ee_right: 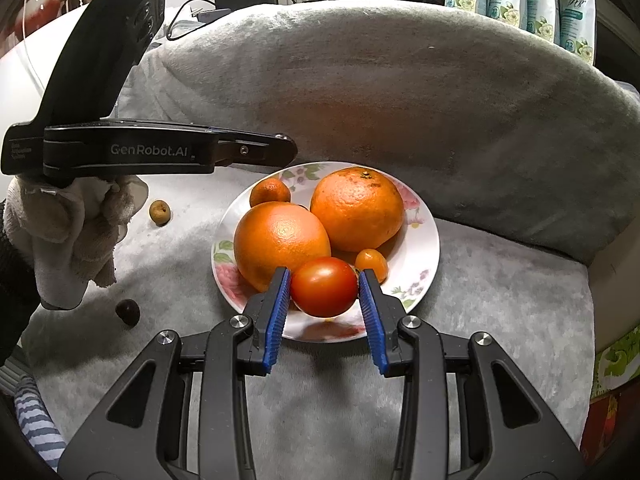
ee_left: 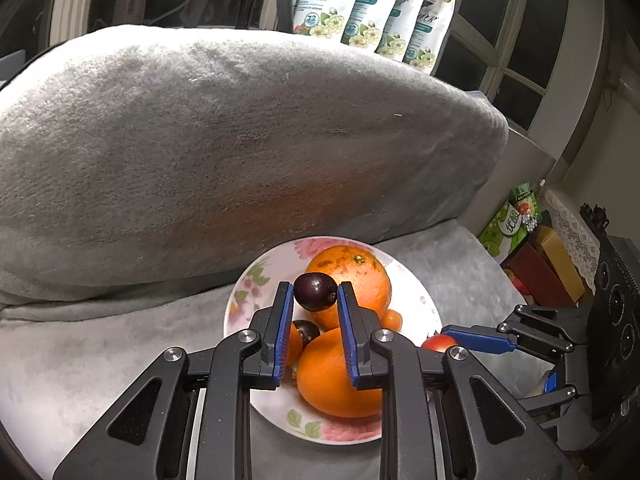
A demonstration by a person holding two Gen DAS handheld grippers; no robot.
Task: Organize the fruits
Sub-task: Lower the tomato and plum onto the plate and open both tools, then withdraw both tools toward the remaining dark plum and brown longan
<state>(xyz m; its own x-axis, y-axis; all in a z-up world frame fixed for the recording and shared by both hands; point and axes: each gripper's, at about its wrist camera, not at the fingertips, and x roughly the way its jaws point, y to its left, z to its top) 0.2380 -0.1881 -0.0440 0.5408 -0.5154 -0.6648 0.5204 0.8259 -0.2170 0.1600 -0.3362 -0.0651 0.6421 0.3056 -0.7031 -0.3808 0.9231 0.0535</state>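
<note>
Left gripper (ee_left: 315,295) clamped on a small dark purple round fruit (ee_left: 315,291), held above the white floral ceramic plate (ee_left: 276,408). Right gripper (ee_right: 324,289) pinches a red glossy tomato (ee_right: 324,286) at the plate's near rim. Beyond its tips: two large oranges (ee_right: 281,242), two small orange citrus (ee_right: 372,264), then the grey plush cushion (ee_right: 400,92).

The black hand-held gripper (ee_right: 324,294) has 2 blue ribbed pads (ee_right: 278,316), silver screws and white "GenRobot.AI" lettering.
</note>
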